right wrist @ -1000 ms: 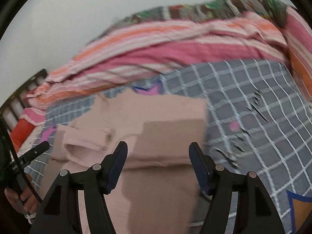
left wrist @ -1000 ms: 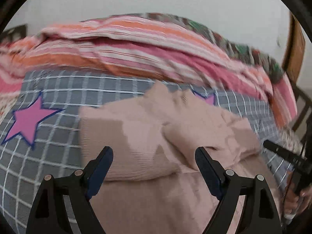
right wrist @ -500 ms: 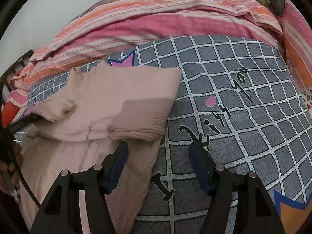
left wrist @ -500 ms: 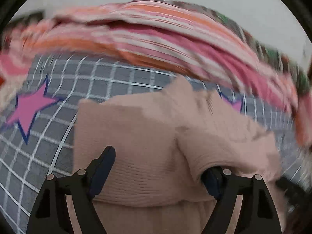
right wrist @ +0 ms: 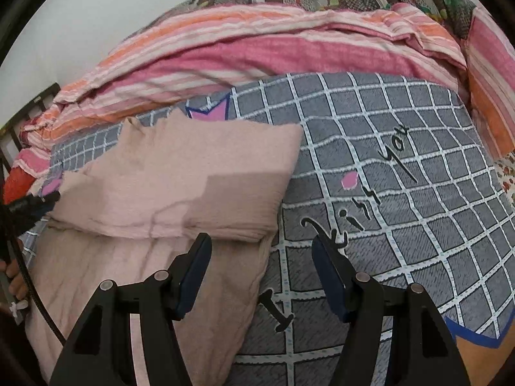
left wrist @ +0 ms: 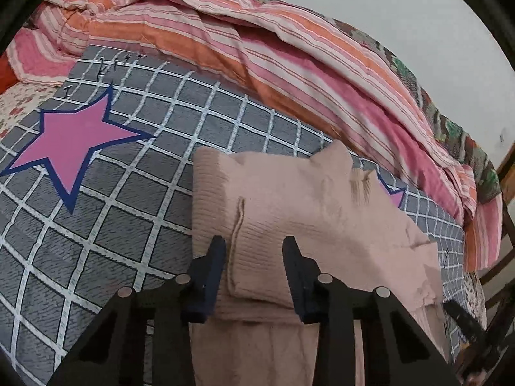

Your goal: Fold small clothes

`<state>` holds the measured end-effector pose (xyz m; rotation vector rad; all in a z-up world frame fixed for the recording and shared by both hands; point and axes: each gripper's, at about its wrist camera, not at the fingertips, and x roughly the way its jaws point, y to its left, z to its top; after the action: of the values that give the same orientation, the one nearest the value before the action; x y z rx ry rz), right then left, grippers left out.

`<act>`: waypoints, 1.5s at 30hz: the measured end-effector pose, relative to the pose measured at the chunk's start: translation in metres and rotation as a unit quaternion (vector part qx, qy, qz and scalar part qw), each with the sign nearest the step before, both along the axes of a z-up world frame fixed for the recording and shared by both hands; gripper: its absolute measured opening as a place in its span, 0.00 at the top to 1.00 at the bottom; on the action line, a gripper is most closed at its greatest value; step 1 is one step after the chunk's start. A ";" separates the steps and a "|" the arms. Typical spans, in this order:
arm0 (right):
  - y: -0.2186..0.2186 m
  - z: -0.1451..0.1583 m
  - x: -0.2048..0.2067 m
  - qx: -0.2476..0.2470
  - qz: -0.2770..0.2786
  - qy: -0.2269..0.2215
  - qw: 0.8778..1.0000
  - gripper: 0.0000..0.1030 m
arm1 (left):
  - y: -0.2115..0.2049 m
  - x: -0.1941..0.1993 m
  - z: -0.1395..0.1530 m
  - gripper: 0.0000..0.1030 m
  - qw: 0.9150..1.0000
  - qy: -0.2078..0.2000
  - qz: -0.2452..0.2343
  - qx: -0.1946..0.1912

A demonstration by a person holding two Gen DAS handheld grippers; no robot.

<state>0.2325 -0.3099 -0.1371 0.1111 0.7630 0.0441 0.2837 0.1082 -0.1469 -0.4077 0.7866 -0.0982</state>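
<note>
The left gripper (left wrist: 254, 259), its jaws just closing, pinches the pink knit garment's (left wrist: 289, 199) folded edge; the right gripper (right wrist: 260, 257) hangs parted, empty.

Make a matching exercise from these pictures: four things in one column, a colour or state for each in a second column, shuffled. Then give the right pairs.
Things:
1. left hand-held gripper
2. right hand-held gripper
3. folded garment
4. star on the bedspread

States and colours:
A. pink with a dark blue outline
B. jaws open, nothing between them but fabric and bedspread below
C. pale pink, lying on the grey checked bedspread
D. jaws just closing around a ribbed fold of cloth

Pairs: 1-D, 2-B, 3-C, 4-A
</note>
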 end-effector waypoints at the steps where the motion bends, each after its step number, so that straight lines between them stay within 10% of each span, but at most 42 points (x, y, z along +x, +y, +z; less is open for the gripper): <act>1: 0.000 0.003 0.000 0.004 0.000 -0.005 1.000 0.37 | -0.002 0.001 0.001 0.67 1.000 -0.003 -0.015 -0.001; 11: 0.003 0.012 0.011 0.025 -0.005 -0.009 1.000 0.37 | -0.016 0.011 -0.006 0.65 0.999 0.012 -0.025 0.041; 13: 0.006 0.012 0.015 0.021 -0.003 -0.008 1.000 0.37 | -0.019 0.011 -0.004 0.95 0.998 0.001 -0.025 0.050; 18: 0.006 0.014 0.024 0.027 -0.008 -0.014 1.000 0.37 | -0.001 0.004 0.016 0.94 0.998 -0.060 -0.008 0.014; 25: 0.006 -0.001 0.048 0.017 -0.020 0.015 1.000 0.37 | 0.007 0.011 0.003 0.98 1.000 -0.026 0.009 0.007; 29: 0.006 -0.009 0.051 0.015 -0.022 0.032 0.999 0.38 | 0.004 0.003 0.007 0.97 0.999 -0.035 -0.014 0.002; 33: 0.003 -0.007 0.046 0.023 -0.028 0.020 0.999 0.37 | -0.007 0.002 0.003 0.73 0.999 -0.017 -0.036 0.035; 45: 0.010 -0.005 0.043 0.008 -0.014 0.018 1.000 0.37 | -0.026 0.010 -0.006 0.67 0.995 0.006 -0.045 0.094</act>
<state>0.2759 -0.3003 -0.1418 0.1386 0.7979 0.0216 0.2935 0.0817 -0.1533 -0.1946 0.8187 -0.1054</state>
